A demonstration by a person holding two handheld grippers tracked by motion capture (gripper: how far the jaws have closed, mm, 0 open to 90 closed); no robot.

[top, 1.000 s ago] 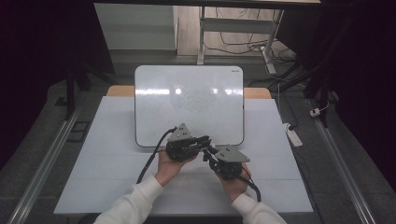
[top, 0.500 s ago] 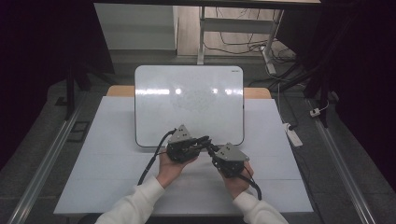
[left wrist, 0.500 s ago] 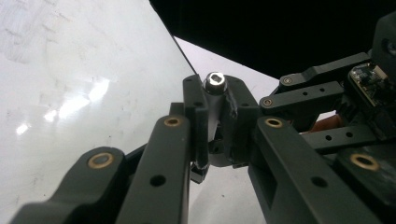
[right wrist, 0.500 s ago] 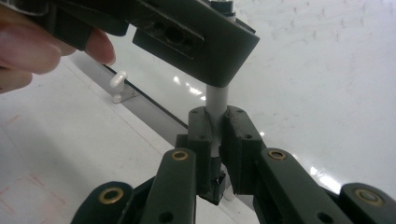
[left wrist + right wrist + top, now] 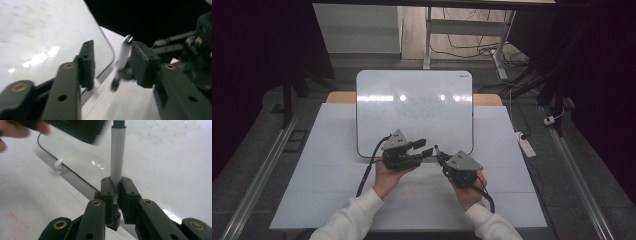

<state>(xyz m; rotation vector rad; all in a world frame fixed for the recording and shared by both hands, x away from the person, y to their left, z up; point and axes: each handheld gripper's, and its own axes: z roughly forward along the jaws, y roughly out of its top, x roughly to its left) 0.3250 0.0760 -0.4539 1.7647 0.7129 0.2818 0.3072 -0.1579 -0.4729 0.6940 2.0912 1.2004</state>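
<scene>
While the white marker (image 5: 117,152) stands clamped by its lower barrel between the jaws of the right gripper (image 5: 115,195), its dark tip end points away from that gripper, out over the near edge of the whiteboard (image 5: 414,107). In the left gripper view the same marker (image 5: 121,60) appears between the two jaws of the left gripper (image 5: 112,67), but neither pad presses on it: the jaws stand apart with a visible gap on each side.

Compared with the high views from moments earlier, the left gripper (image 5: 424,148) has just been opening; its jaws are now spread around the marker rather than closed. The judgement is that the left gripper has let go at the marker's far end, which would fit a cap having been pulled off or a handover to the right gripper (image 5: 443,159) completed. The marker now rests with the right gripper alone, and writing on the whiteboard appears to be the likely next stage.

Several details remain uncertain. Motion blur in the left gripper view smears the marker's outline. A small white piece (image 5: 58,164) lies at the whiteboard's edge in the right gripper view; its identity cannot be determined. In the high view the marker is too small to resolve between the two grippers. Faint marks on the whiteboard cannot be read.
</scene>
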